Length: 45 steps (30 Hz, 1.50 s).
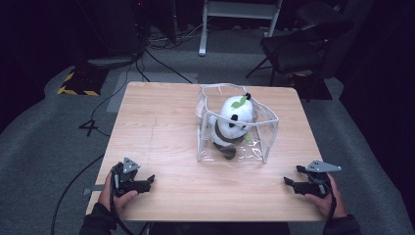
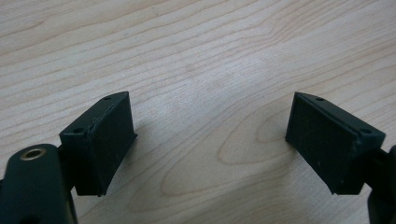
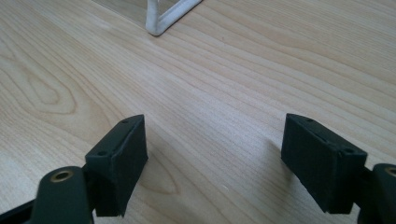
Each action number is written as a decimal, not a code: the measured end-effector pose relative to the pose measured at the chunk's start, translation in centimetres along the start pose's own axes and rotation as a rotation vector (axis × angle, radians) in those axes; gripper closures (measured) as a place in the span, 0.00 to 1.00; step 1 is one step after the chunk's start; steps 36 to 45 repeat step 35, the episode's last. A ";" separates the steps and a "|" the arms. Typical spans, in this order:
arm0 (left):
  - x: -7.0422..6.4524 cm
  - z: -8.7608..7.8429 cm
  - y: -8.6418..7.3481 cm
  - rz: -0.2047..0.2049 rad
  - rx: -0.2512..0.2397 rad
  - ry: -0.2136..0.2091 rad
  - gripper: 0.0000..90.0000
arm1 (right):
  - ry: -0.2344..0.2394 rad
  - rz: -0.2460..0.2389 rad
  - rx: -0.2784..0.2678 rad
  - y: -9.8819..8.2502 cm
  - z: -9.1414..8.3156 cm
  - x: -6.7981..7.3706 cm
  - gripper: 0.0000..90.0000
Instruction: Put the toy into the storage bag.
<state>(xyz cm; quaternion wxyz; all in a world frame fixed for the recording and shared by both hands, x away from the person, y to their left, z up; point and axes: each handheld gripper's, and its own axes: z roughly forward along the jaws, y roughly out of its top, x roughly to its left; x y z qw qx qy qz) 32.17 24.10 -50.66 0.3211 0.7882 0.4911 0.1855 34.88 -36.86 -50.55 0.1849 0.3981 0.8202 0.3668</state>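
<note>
On the worktop (image 1: 161, 147), toward its far middle: a clear bag (image 1: 237, 125) with white edging, standing upright and open at the top. Inside the bag: a plush panda (image 1: 234, 122), white with dark patches, a green leaf on its head, leaning against the bag's far wall. Near of the bag and off to its left, well apart from it: left gripper (image 1: 147, 182), held low over the bare wood at the near edge, jaws spread wide, nothing between them. In the left gripper view (image 2: 208, 140), plain wood grain between the two black pads (image 2: 108, 140). Near of the bag and off to its right, also well apart: right gripper (image 1: 289, 178), jaws wide apart and empty, pointed inward across the worktop. In the right gripper view (image 3: 212, 156), a white-edged corner of the bag (image 3: 161, 21) at the top, well beyond the pads (image 3: 121, 163). Beyond the bag, off the worktop: a dark chair (image 1: 298, 49) on grey floor.
</note>
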 end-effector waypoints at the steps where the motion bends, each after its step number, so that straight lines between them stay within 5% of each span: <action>1: 0.0 0.0 0.0 0.000 0.000 0.000 0.17 | 0.000 0.000 0.000 0.0 0.0 0.0 0.25; 45: 0.0 0.2 0.1 -0.005 0.002 -0.002 0.15 | 0.003 0.000 0.001 0.0 0.0 0.0 0.25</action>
